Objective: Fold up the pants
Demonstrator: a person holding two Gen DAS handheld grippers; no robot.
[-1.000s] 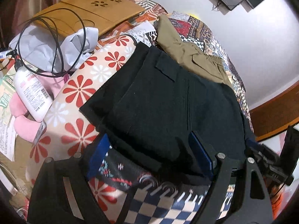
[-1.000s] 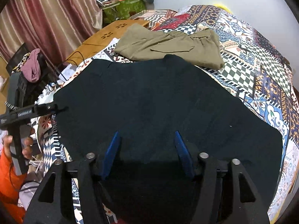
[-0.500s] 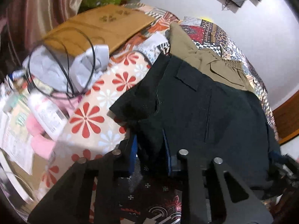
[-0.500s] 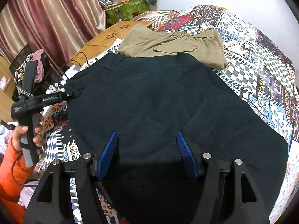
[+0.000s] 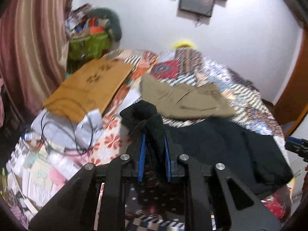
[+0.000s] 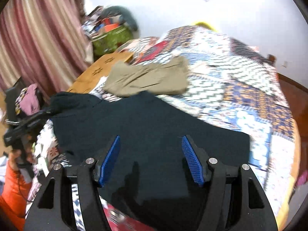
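Up comes the left gripper (image 5: 154,150), jaws closing on a bunched corner of the black pants (image 6: 154,134), lifted off the bed (image 6: 250,100) to start a fold. Right gripper (image 6: 151,157) hovers over the cloth, jaws apart, nothing held. Beyond, khaki pants (image 6: 148,79) crowd the far edge; open quilt lies right.

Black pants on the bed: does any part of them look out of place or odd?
Yes. One corner of the black pants is bunched between the left tongs, which are closing, and is raised off the patterned bedspread; the rest lies flat.
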